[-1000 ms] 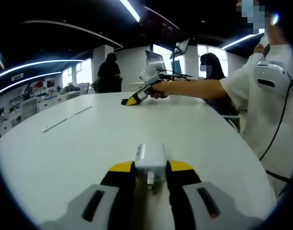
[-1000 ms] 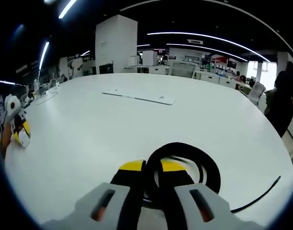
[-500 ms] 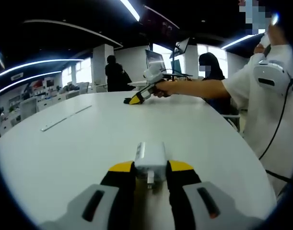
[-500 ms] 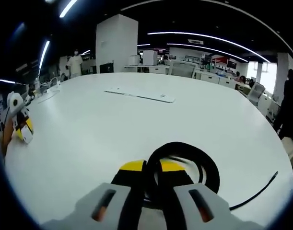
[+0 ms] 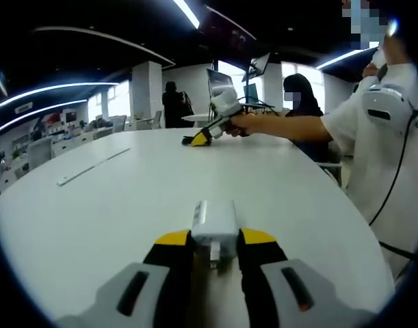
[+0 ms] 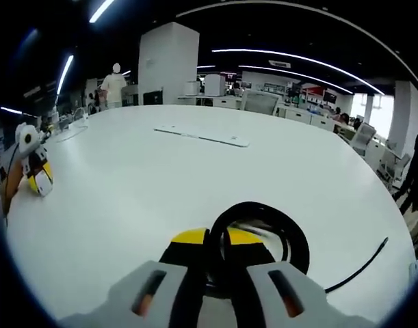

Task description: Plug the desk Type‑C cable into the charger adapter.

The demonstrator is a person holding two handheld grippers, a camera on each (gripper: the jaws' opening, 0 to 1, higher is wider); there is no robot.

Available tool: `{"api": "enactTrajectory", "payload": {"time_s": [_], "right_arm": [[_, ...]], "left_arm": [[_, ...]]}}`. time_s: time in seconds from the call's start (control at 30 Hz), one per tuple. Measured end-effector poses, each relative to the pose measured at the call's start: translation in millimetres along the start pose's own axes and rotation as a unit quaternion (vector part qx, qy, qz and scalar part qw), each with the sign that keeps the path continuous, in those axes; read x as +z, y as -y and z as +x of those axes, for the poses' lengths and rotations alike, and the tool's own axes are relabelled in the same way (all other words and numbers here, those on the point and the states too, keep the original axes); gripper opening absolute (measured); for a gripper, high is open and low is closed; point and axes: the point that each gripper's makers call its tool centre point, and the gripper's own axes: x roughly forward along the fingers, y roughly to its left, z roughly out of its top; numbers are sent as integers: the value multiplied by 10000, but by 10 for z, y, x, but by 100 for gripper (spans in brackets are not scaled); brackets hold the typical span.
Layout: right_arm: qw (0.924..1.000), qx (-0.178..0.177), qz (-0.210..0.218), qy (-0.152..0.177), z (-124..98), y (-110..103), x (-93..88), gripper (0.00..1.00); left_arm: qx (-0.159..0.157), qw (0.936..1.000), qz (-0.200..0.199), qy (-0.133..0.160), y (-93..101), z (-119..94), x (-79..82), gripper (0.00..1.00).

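Open-plan office. Big white round tabletop [image 6: 126, 184] up front. Rows of desks [image 6: 301, 113] and office chairs [image 6: 258, 101] at 1 o'clock in right gripper view. Long ceiling light strips [image 6: 291, 53] overhead, white pillar [image 6: 167, 67] at 11 o'clock. Monitors [image 5: 221, 80] beyond tabletop in left gripper view; people [image 5: 173, 104] standing in background.

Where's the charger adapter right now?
The white boxy charger adapter sits clamped in the left claw, low centre of the left gripper view, just above the white round table.
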Motion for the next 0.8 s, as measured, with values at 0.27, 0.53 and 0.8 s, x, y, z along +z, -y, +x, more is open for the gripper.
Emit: {"api": "enactTrajectory", "payload": {"time_s": [0.27, 0.53, 0.8], "right_arm": [[10000, 7, 79, 8, -79, -10, -10, 8], [9998, 43, 212, 51, -180, -66, -41, 8], [9997, 98, 212, 56, -325, -205, -95, 8]], "left_arm": [[-3, 10000, 13, -24, -10, -10, -6, 25], [4, 10000, 24, -45, -13, -13, -10, 25], [10, 10000, 32, -65, -20, -14, -14, 25]]}}
